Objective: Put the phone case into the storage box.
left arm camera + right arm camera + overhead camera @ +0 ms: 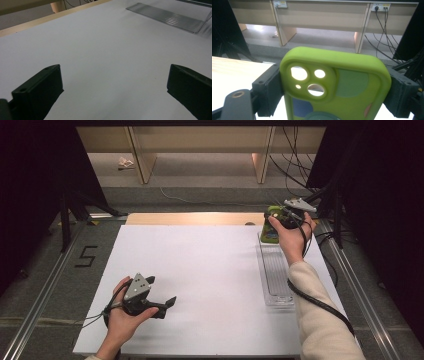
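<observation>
One phone case (pixel 337 85) and one clear tray (pixel 276 270) — the case is lime green with darker patches and round camera holes. The right gripper (pixel 278 220) clamps it at the table's (pixel 200 270) far right, above the tray's far end. The left gripper (pixel 167 304) — near left — gapes wide, holding nothing.

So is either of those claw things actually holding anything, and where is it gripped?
The right gripper holds a green phone case, clamped across its two long side edges near the camera-cutout end. The left gripper is open and holds nothing.
</observation>
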A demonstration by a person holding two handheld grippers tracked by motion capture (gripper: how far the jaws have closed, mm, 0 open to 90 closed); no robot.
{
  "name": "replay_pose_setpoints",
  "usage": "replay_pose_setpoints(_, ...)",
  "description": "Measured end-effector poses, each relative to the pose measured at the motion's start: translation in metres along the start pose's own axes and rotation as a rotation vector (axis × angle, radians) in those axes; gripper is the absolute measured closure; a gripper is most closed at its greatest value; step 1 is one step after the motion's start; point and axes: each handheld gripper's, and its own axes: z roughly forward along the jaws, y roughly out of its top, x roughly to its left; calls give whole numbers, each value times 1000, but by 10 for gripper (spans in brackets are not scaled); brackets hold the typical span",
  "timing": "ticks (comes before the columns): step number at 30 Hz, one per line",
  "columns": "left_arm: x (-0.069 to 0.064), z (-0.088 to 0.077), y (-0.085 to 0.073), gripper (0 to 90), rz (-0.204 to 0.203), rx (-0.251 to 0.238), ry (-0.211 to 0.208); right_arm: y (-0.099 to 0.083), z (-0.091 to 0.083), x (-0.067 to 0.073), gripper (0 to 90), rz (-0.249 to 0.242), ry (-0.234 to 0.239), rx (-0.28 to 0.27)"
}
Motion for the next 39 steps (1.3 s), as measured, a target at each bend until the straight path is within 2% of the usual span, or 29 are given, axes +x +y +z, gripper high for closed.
replay_pose_setpoints(39,0,1,0,0,3,2,-1,-3,12,-2,168,-24,3,20)
